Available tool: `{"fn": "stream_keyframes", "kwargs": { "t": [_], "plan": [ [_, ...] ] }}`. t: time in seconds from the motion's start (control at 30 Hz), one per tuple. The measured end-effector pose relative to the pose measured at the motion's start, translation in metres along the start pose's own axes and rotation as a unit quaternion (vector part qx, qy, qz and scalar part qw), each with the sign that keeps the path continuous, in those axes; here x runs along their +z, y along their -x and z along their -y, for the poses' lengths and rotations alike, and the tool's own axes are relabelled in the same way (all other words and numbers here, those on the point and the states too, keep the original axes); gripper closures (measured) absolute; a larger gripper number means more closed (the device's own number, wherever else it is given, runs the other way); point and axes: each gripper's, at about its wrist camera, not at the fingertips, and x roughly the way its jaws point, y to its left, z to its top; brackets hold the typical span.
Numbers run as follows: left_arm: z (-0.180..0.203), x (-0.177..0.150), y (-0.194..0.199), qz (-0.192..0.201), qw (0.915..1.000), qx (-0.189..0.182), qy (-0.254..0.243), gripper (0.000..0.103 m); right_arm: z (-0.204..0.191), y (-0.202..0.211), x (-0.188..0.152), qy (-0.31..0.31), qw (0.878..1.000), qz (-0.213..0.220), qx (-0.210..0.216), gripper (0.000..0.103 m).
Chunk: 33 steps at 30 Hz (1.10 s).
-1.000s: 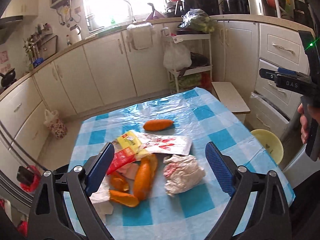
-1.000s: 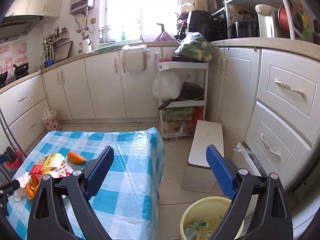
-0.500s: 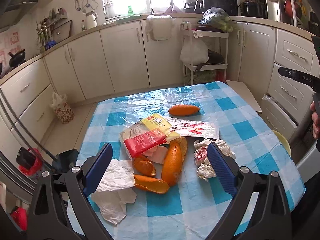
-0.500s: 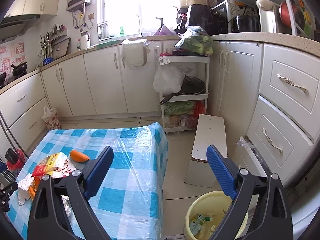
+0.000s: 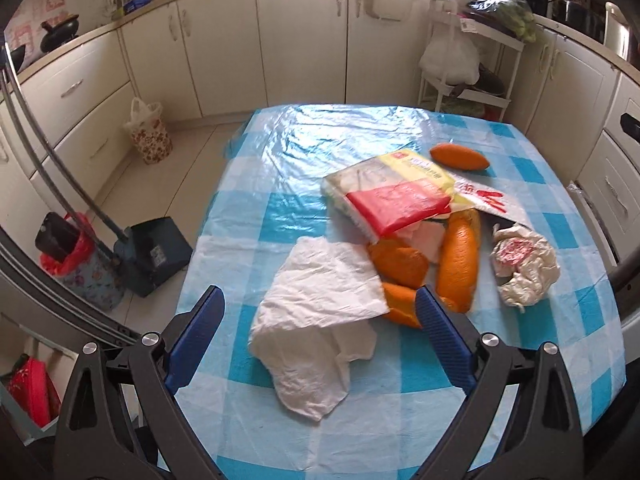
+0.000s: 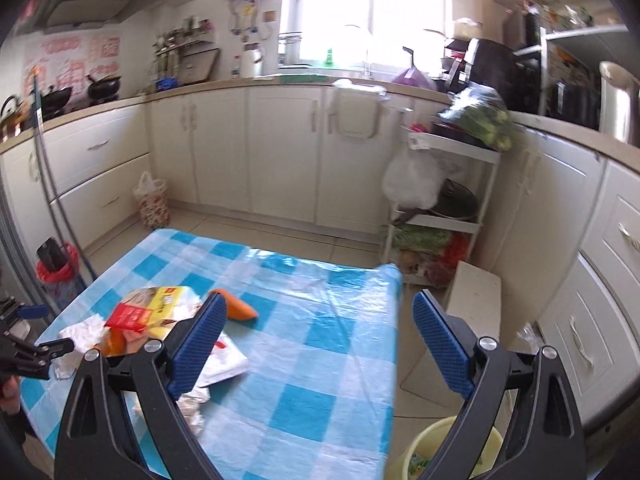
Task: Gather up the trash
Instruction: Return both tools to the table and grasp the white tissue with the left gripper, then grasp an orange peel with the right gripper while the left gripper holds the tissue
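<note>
A heap of trash lies on the blue-checked table [image 5: 280, 208]. A crumpled white tissue [image 5: 320, 320] sits between the fingers of my open left gripper [image 5: 318, 338], which hovers just above it. Orange peels [image 5: 456, 264] lie beside it, with a yellow-red wrapper [image 5: 396, 196] behind them. A balled white wrapper [image 5: 524, 264] lies to the right, and a lone peel [image 5: 460, 157] lies further back. My right gripper [image 6: 318, 344] hangs open and empty over the table's right half [image 6: 320, 344]. The yellow trash bucket [image 6: 424, 452] stands on the floor below it.
White cabinets [image 5: 300, 40] line the walls. A dustpan [image 5: 156, 252] and a red-lined floral bin [image 5: 76, 272] stand on the floor to the table's left. A wire rack [image 6: 440, 208] and a low white stool [image 6: 476, 300] stand to the right. A hand [image 6: 8, 392] holds the left gripper's handle.
My left gripper has moved down and left, bringing the white tissue between its fingers. My right gripper has swung left, from the floor and bucket toward the table.
</note>
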Motion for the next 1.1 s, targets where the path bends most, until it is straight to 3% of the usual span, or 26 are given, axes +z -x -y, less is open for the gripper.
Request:
{"fn": "stream_keyframes", "kwargs": {
  "t": [0.3,0.37,0.4,0.47,0.53,0.57,0.73,0.83,1.1],
  "plan": [
    [-0.028,-0.007,-0.036,-0.057,0.9958,-0.024,0.067,0.012,-0.074,-0.018,0.004,0.076,0.992,-0.033,0.099,0.013],
    [-0.028,-0.007,-0.039,-0.060,0.9953,-0.024,0.072,0.029,-0.092,-0.021,0.002,0.093,0.987,-0.041,0.121,0.013],
    [-0.029,-0.008,-0.040,-0.062,0.9952,-0.021,0.072,0.032,-0.100,-0.022,0.000,0.102,0.985,-0.047,0.133,0.013],
    [-0.031,-0.007,-0.039,-0.060,0.9954,-0.021,0.071,0.067,-0.120,-0.024,-0.005,0.127,0.978,-0.061,0.155,0.013],
    [-0.036,-0.006,-0.037,-0.065,0.9937,-0.042,0.081,0.086,-0.143,-0.028,-0.014,0.157,0.969,-0.075,0.174,0.013],
    [-0.038,-0.006,-0.035,-0.063,0.9927,-0.052,0.089,0.090,-0.154,-0.029,-0.018,0.170,0.965,-0.082,0.185,0.013],
    [-0.044,-0.001,-0.014,-0.026,0.9939,-0.055,0.092,0.095,-0.202,-0.045,-0.044,0.213,0.940,-0.127,0.233,0.013],
    [-0.044,0.005,-0.001,-0.003,0.9953,-0.050,0.082,0.095,-0.224,-0.056,-0.061,0.231,0.928,-0.154,0.247,0.029],
    [-0.058,0.014,0.018,0.025,0.9949,-0.042,0.088,0.095,-0.225,-0.080,-0.074,0.190,0.934,-0.186,0.240,0.039]
  ]
}}
